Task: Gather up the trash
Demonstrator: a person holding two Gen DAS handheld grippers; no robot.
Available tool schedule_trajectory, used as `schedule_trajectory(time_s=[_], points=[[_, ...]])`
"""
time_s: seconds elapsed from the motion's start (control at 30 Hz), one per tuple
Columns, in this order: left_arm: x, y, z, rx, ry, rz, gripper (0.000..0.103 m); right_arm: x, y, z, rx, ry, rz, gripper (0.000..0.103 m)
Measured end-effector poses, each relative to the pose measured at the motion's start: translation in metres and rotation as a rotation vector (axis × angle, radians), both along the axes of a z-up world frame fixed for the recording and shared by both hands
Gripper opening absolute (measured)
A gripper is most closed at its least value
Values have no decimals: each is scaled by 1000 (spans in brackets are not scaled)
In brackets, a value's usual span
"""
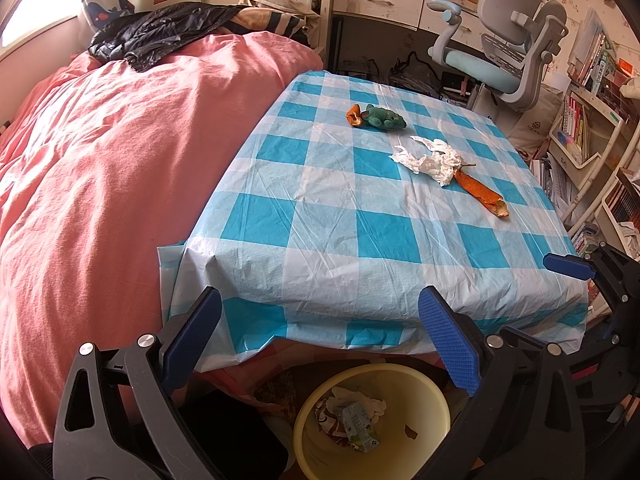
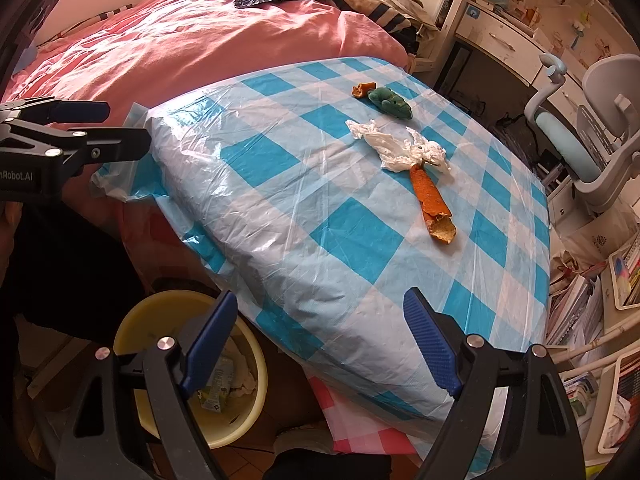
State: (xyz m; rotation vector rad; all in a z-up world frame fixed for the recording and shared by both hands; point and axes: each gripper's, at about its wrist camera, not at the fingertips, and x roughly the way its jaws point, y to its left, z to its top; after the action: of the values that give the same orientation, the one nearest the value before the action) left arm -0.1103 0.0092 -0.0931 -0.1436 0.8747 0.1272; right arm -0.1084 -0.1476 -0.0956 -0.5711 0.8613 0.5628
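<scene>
Left tongs (image 1: 320, 340) and right tongs (image 2: 320, 340): both spread wide, nothing between their blue pads, both held at the near edge of the tabletop (image 1: 360, 240). The tabletop wears a blue-and-white checked plastic cover. On it, toward the far side: a crumpled white tissue (image 1: 430, 160), touching one end of a long strip of orange peel (image 1: 482, 194); farther back, a small green lump (image 1: 384, 118) with a smaller piece of orange peel (image 1: 354, 115) against it. Below the near edge stands a yellow bin (image 1: 434, 396) holding crumpled paper and a flattened carton (image 1: 356, 424). A bed with a pink cover (image 1: 100, 160) adjoins the tabletop on the left.
</scene>
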Motion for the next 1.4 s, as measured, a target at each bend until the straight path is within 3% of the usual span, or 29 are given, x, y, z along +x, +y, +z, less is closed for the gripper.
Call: schedule_trajectory(time_s=[0.9,1.4], points=[[3,0,-1,-11,5,3,95,1,0,2,6,-14,0,82],[44,4,19,-6,-25,5,95,34,-35,27,112,-83,-164,85]])
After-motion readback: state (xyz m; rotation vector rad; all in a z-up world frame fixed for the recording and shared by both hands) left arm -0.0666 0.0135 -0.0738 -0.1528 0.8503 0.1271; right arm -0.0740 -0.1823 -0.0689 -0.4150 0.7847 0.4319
